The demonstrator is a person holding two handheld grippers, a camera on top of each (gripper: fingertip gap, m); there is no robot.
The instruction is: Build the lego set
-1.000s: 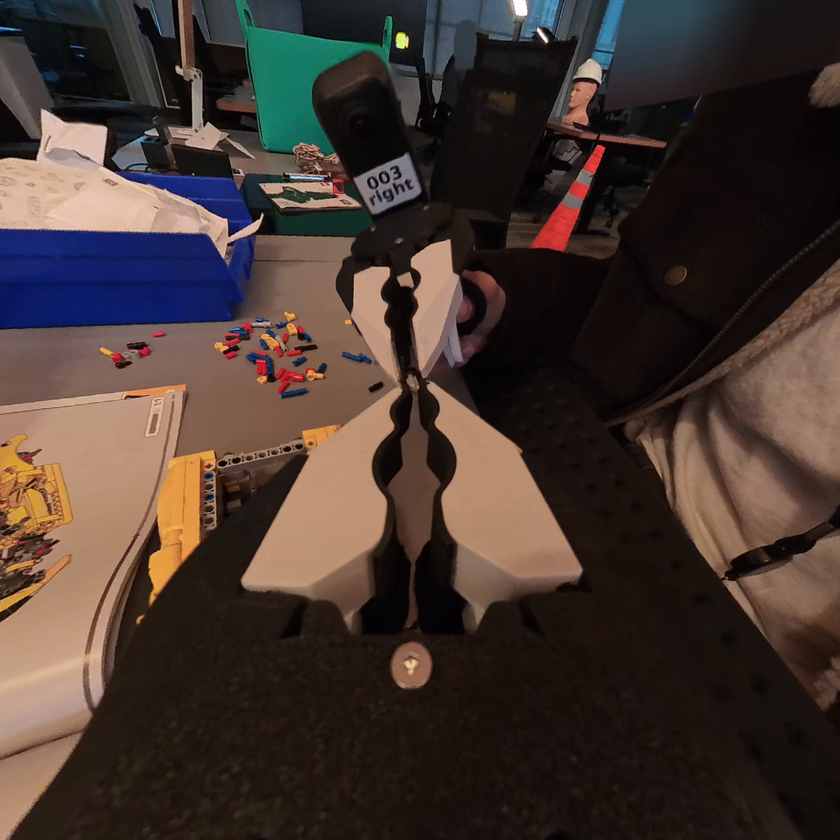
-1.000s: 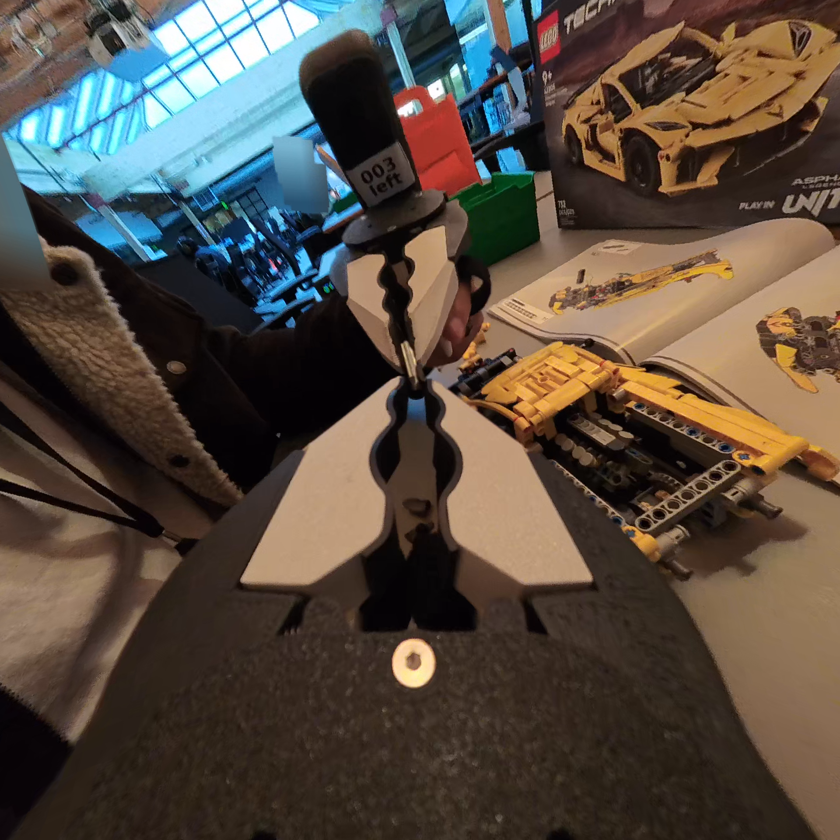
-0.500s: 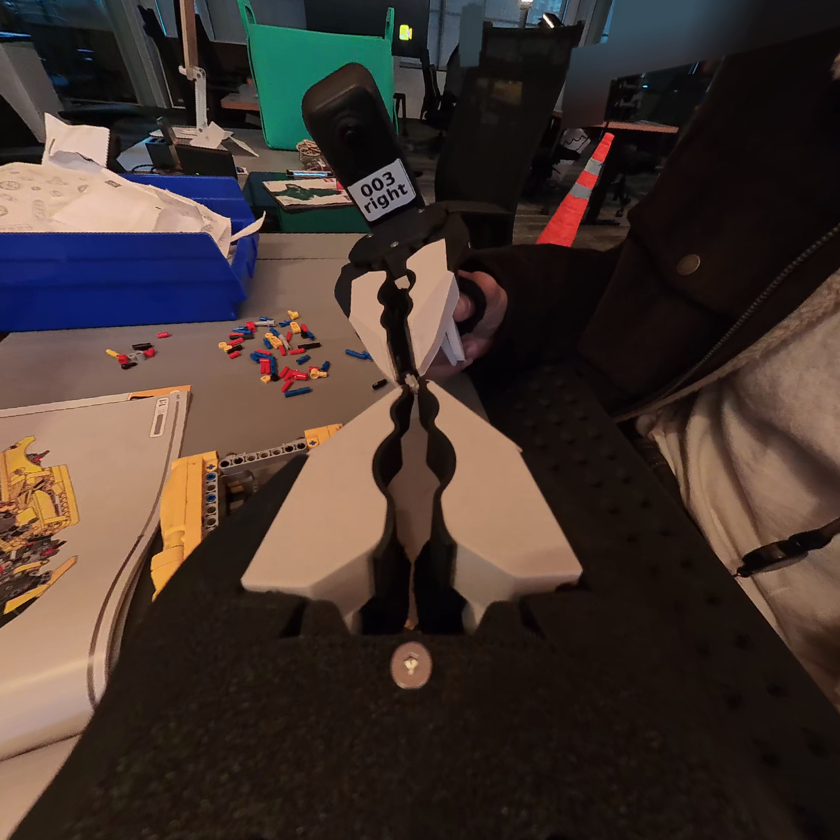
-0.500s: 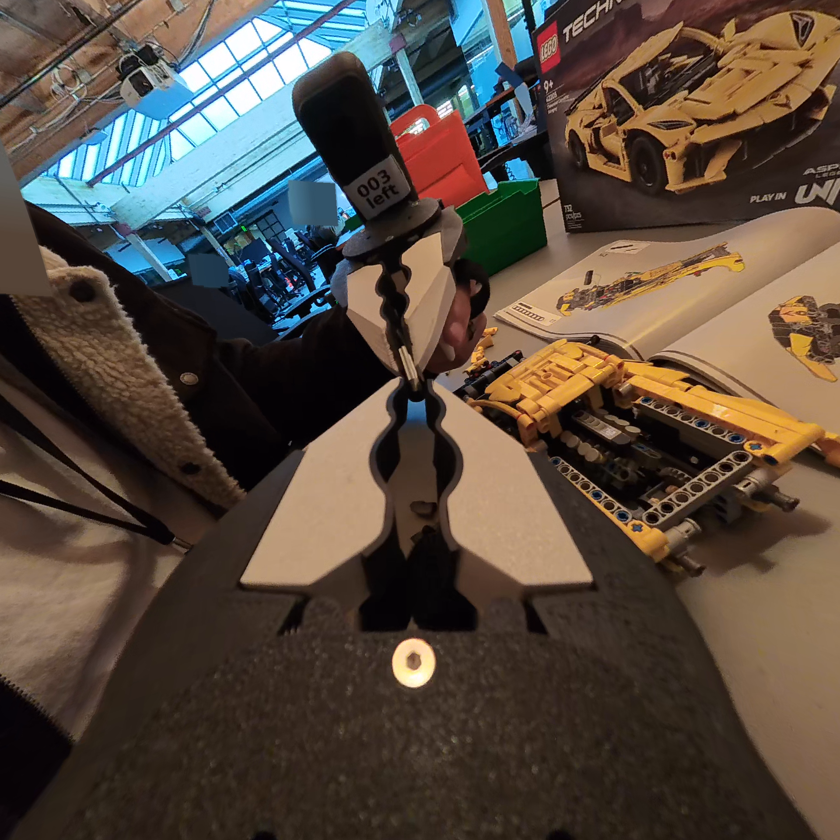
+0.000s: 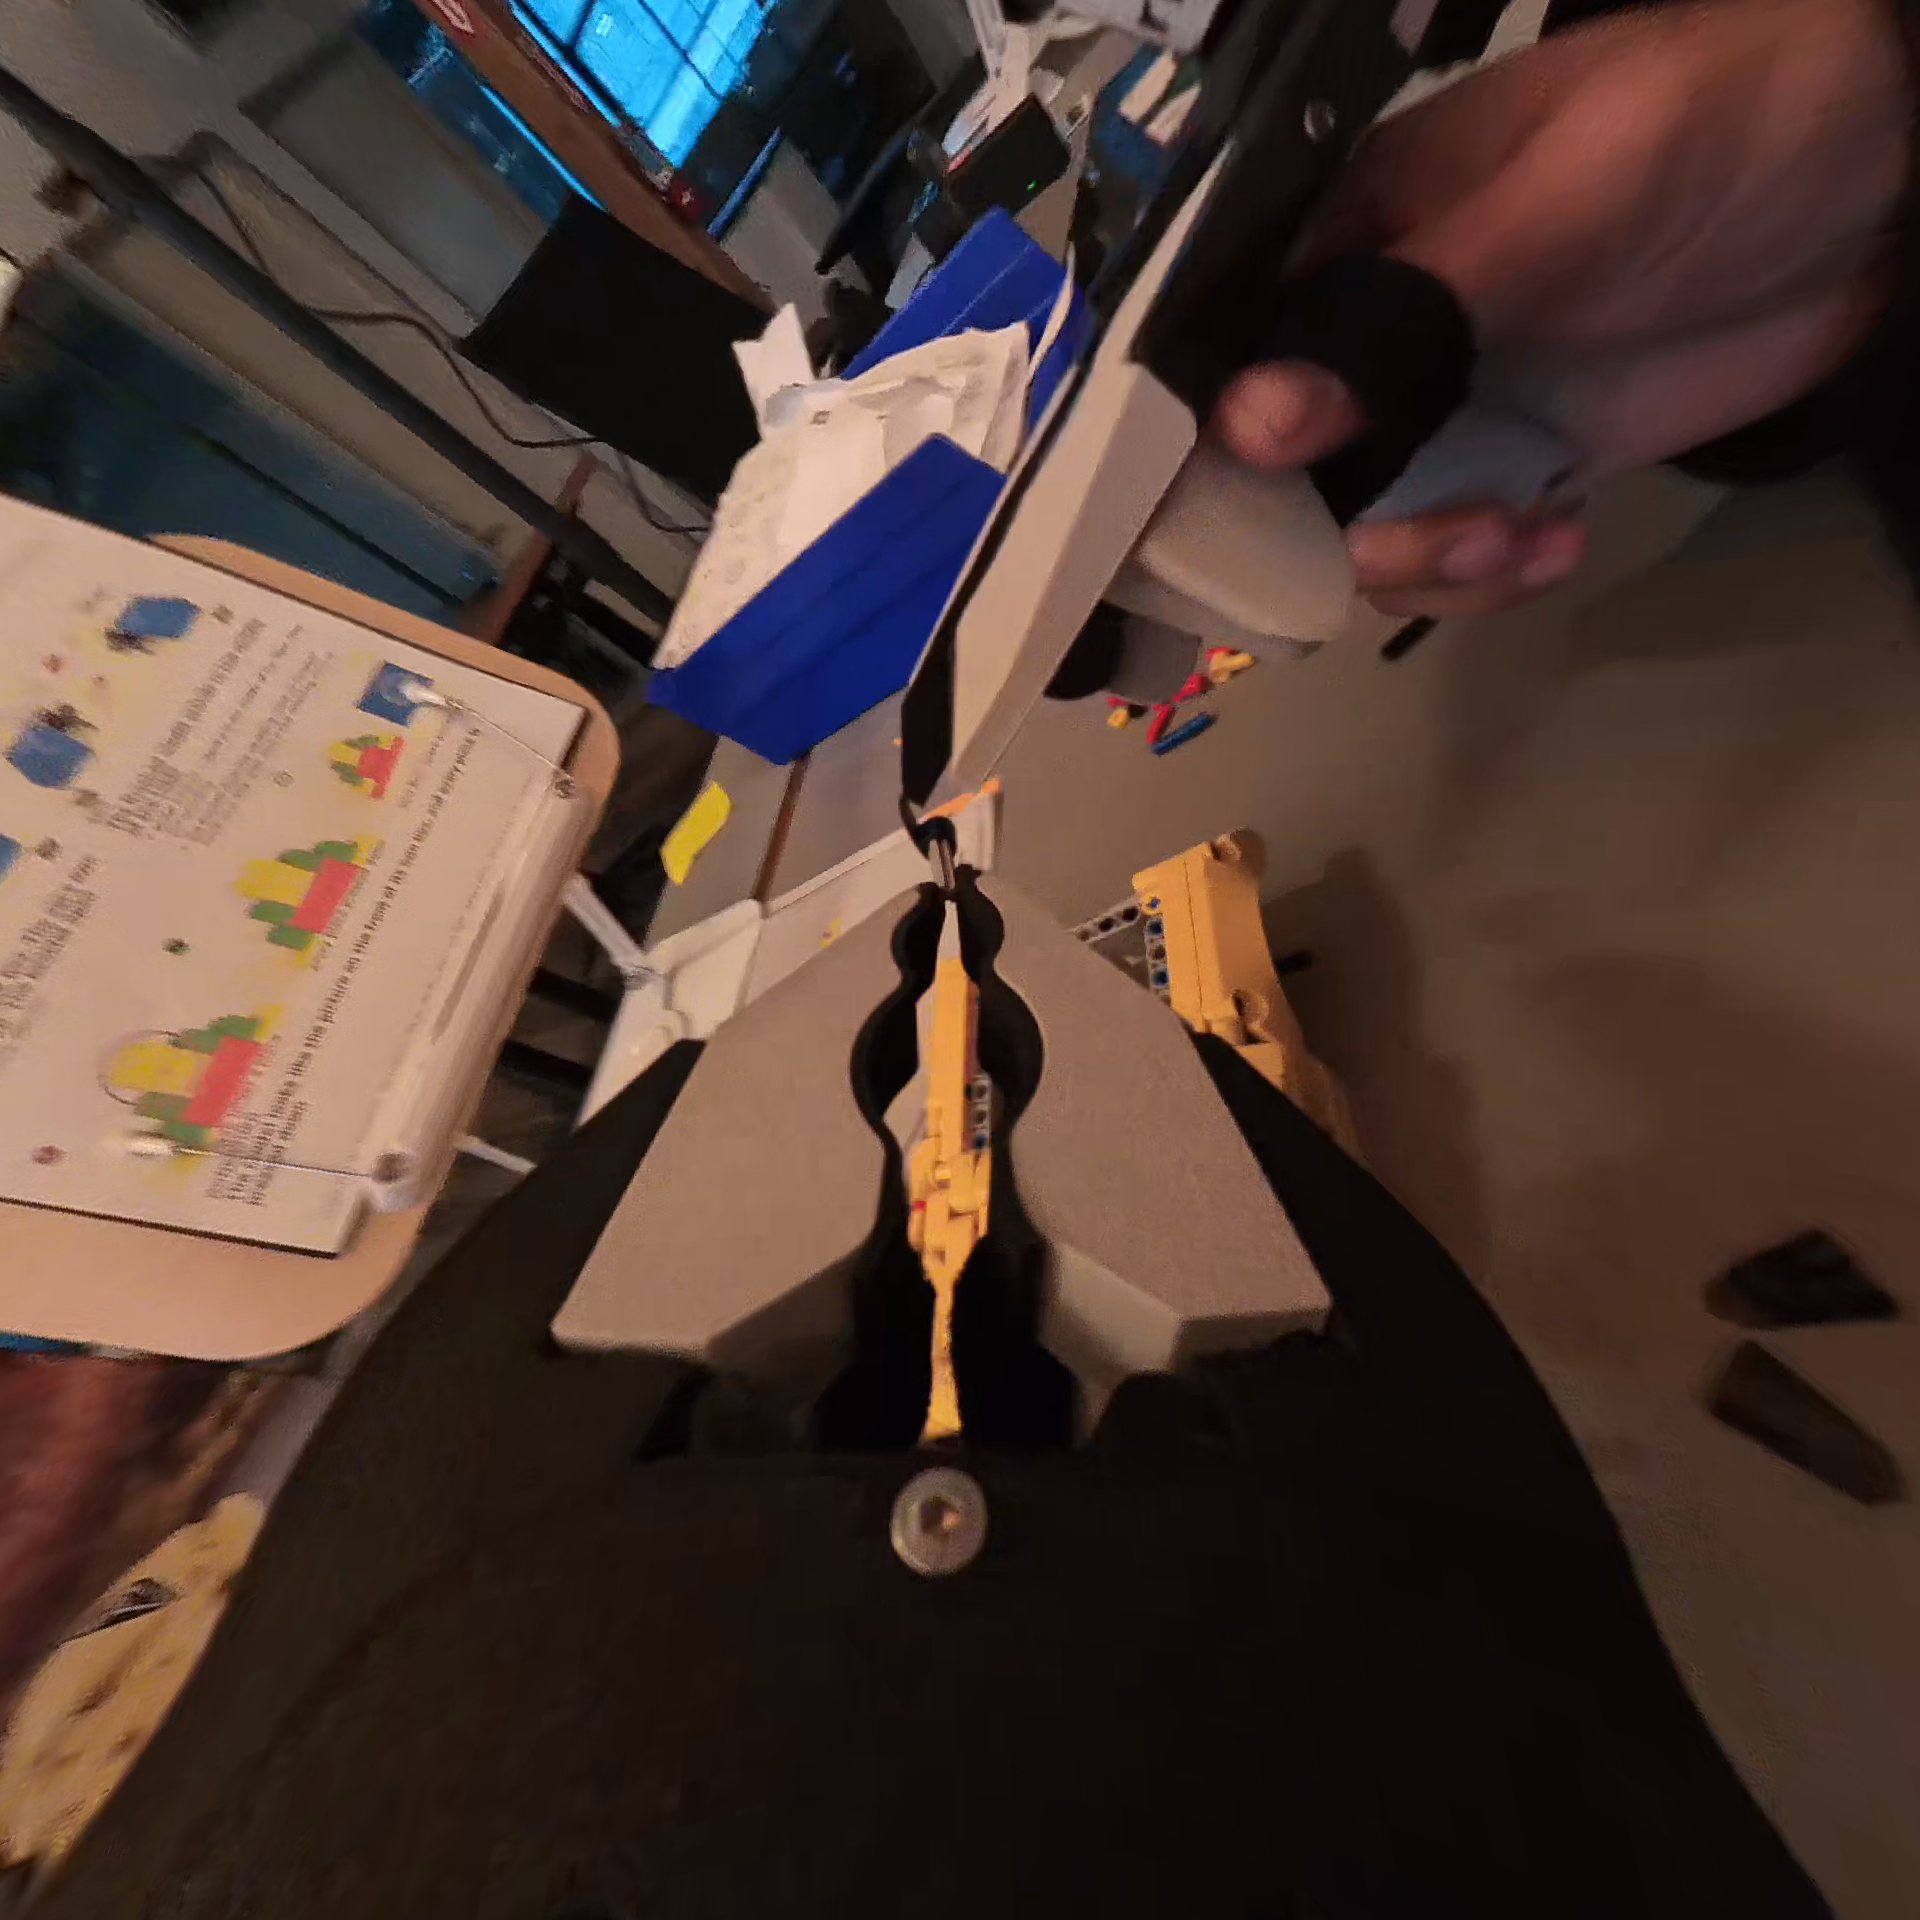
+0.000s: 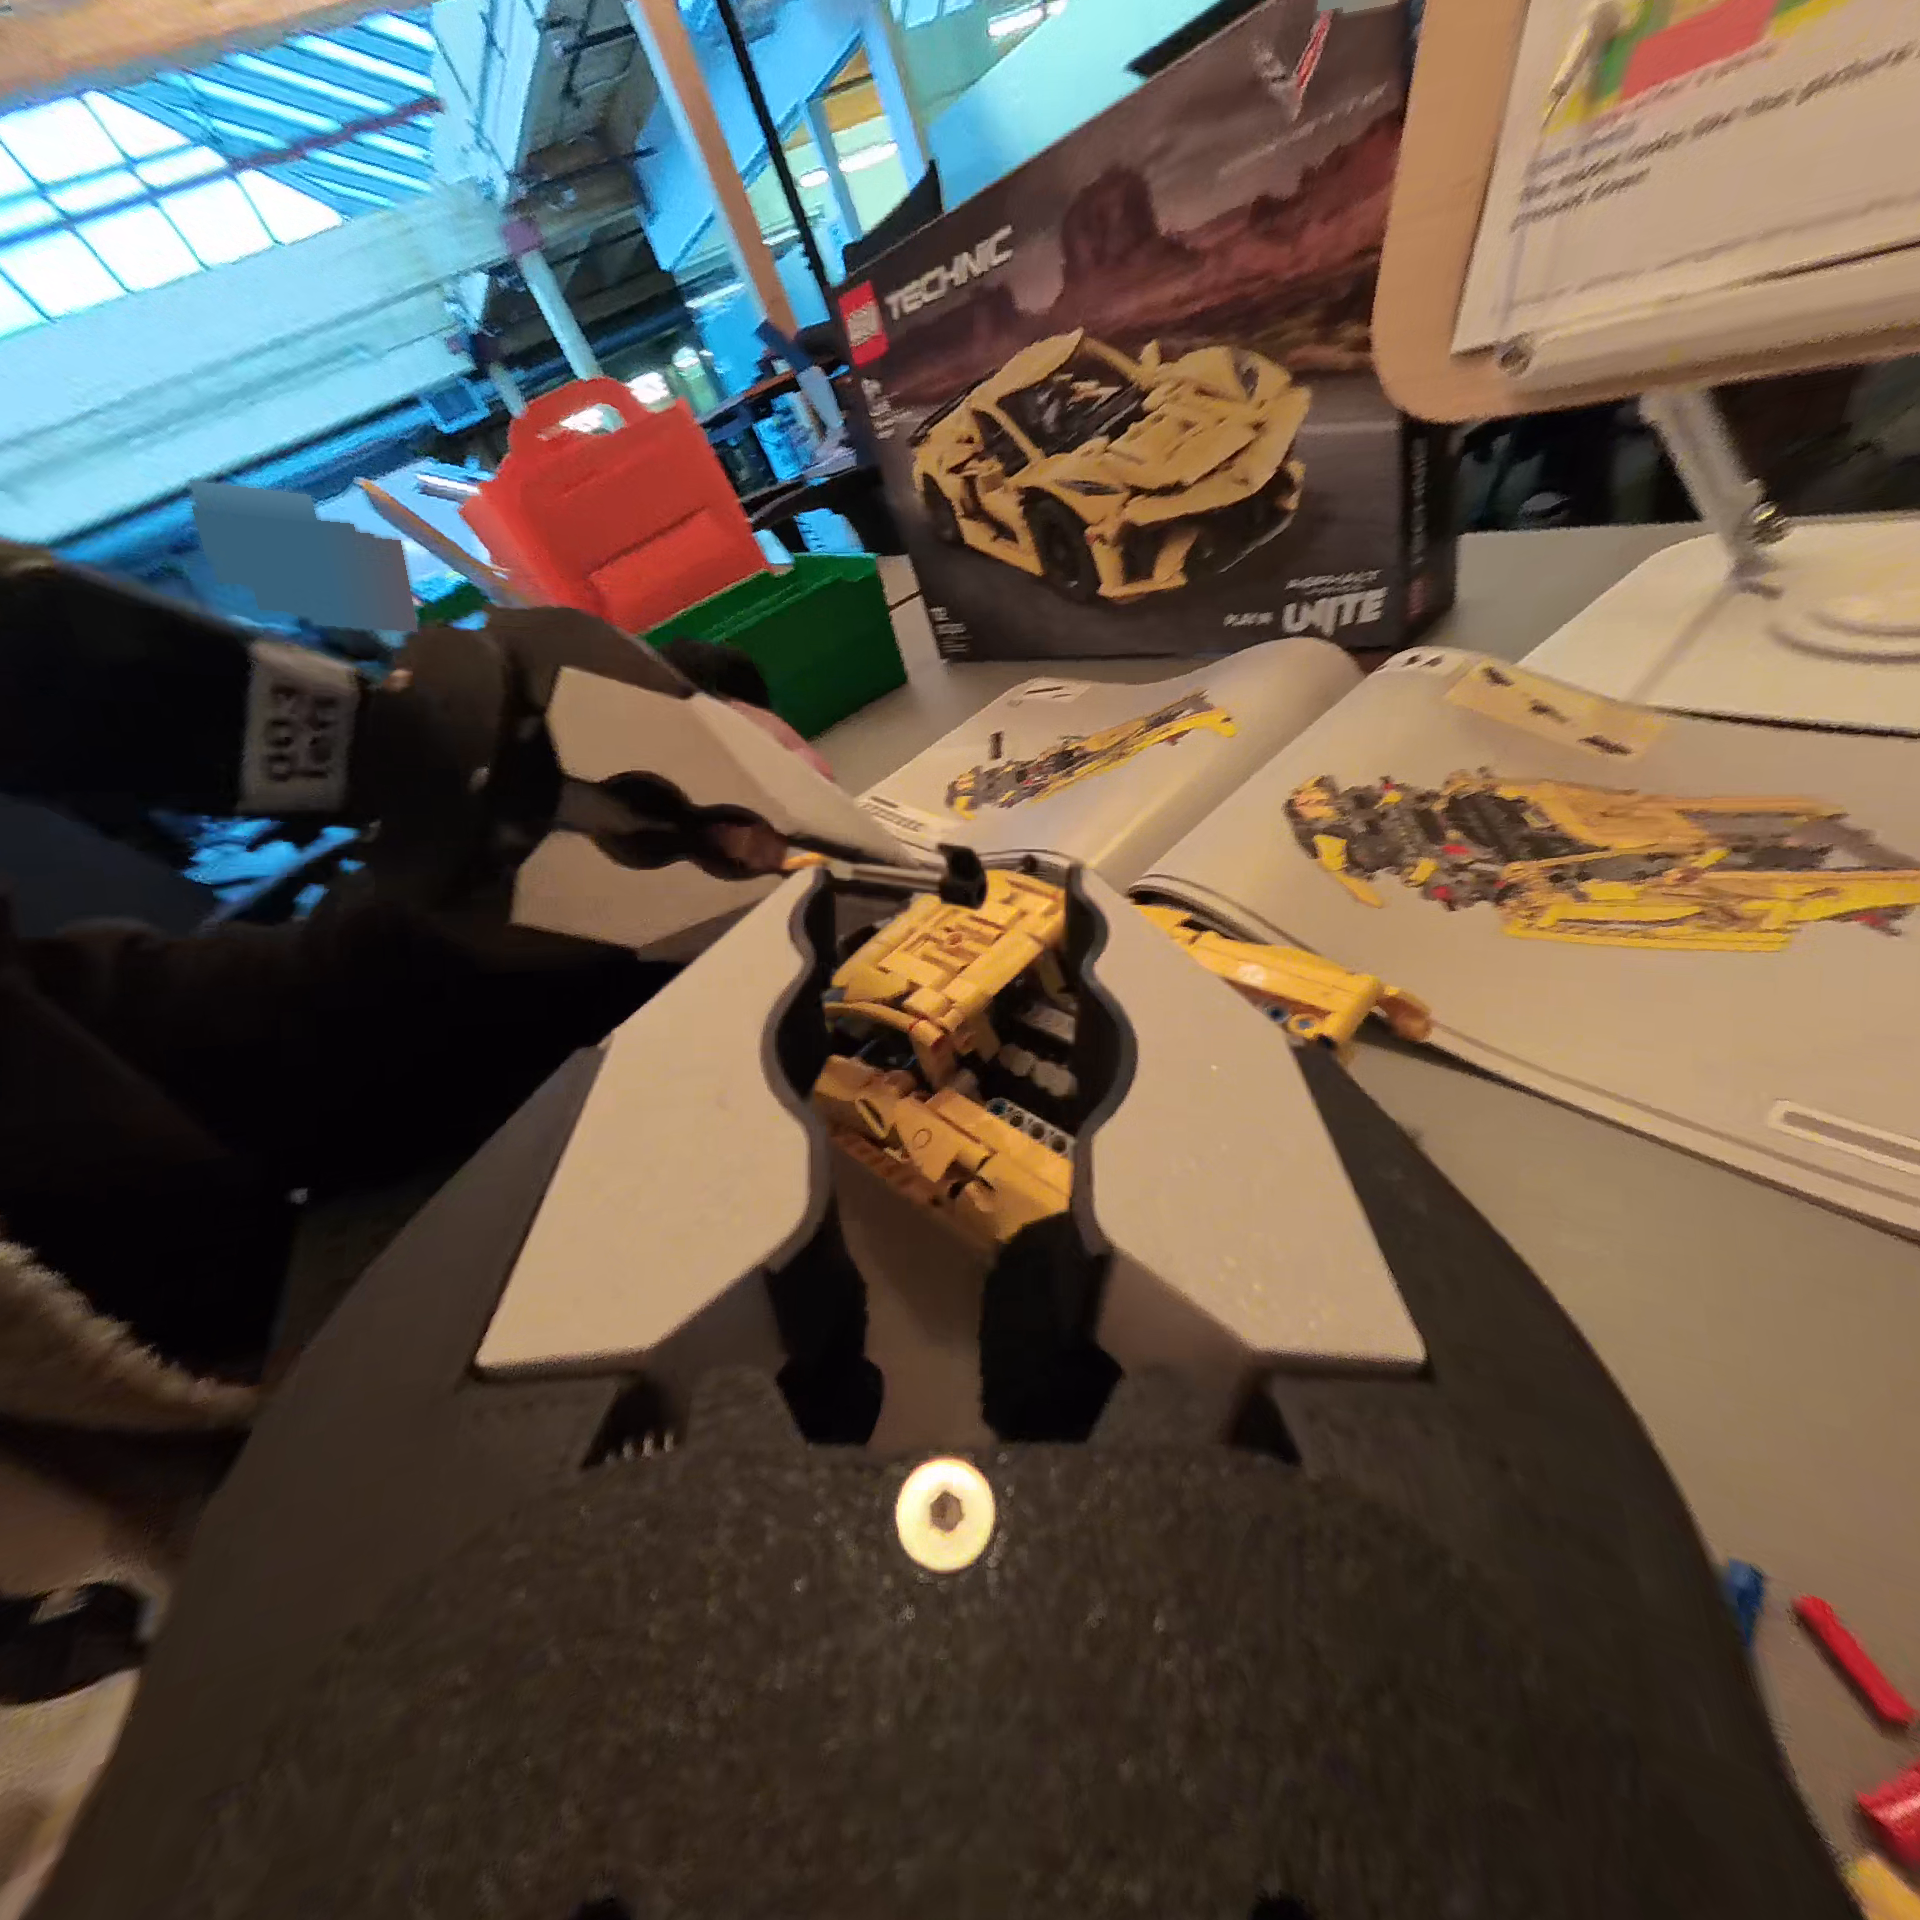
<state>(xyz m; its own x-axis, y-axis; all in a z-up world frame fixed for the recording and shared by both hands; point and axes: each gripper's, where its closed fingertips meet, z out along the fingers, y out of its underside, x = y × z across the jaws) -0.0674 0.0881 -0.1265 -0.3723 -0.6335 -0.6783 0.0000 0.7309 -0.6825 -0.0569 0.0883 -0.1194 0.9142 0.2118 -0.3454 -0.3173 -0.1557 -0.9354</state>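
**Left gripper clamped on rod; right gripper wide over model**

The left wrist view is motion-blurred, so small parts are hard to make out. The left gripper [image 5: 943, 883] is nearly closed, pinching a thin grey rod [image 6: 883, 871] with a black end. The rod tip lies between the fingertips of the right gripper [image 6: 951, 883], whose jaws stand wide apart and grip nothing.

The partly built yellow brick car model [image 6: 940, 1039] sits on the grey bench [image 6: 1558, 1299], mostly hidden behind both grippers. A hand [image 5: 1610, 260] covers the right gripper's handle.

An open instruction booklet [image 6: 1455, 935] lies beside the model, with the printed set box [image 6: 1143, 468] behind. Loose coloured pieces [image 5: 1174, 717] lie near a blue bin [image 5: 831, 623].
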